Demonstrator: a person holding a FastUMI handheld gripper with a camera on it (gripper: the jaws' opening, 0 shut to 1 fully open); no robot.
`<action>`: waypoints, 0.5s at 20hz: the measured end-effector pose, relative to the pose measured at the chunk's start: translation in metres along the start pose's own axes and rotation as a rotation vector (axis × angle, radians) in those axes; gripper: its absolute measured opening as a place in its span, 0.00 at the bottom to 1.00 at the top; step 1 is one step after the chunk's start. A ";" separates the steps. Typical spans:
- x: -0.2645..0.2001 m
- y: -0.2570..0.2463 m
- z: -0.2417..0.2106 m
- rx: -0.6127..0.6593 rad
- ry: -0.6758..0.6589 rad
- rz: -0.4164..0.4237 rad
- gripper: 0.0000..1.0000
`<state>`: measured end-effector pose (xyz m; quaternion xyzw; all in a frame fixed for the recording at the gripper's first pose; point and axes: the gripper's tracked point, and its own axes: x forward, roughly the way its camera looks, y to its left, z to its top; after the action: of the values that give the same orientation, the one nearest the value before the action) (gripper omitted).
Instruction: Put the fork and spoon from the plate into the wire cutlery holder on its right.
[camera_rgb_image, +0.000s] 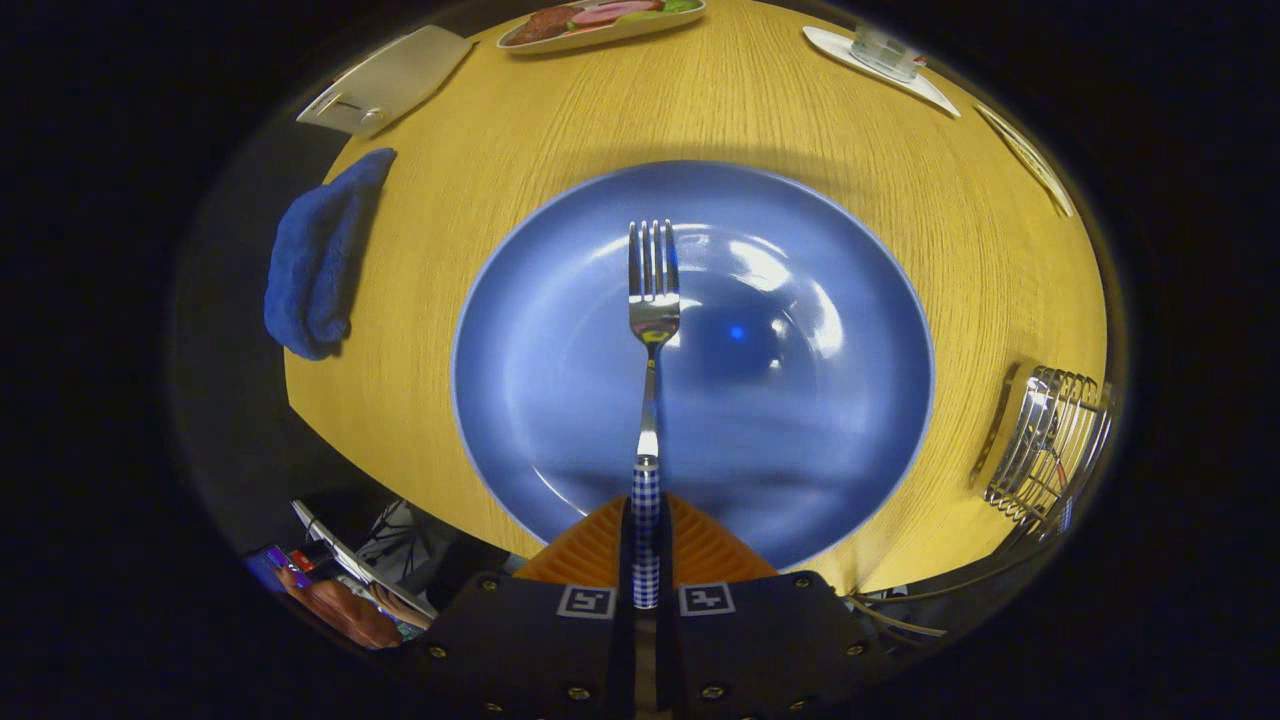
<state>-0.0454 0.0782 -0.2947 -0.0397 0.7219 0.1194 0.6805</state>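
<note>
Fork sticking out over the blue plate, jaws clenching its checked handle, gripper hovering, wire cutlery holder sitting right on the surface.

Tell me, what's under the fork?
The blue plate lies under the fork, which the gripper holds by its checked handle. Whatever sits below the fingers is covered.

blue plate; blue-checked fork handle; yellow wood-grain table; blue cloth
</note>
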 end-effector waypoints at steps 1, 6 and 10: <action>-0.005 -0.003 -0.005 -0.012 0.018 -0.003 0.09; -0.036 -0.027 -0.026 -0.074 0.099 -0.039 0.09; -0.079 -0.054 -0.045 -0.102 0.144 -0.072 0.09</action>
<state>-0.0714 0.0079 -0.2211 -0.1088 0.7601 0.1282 0.6276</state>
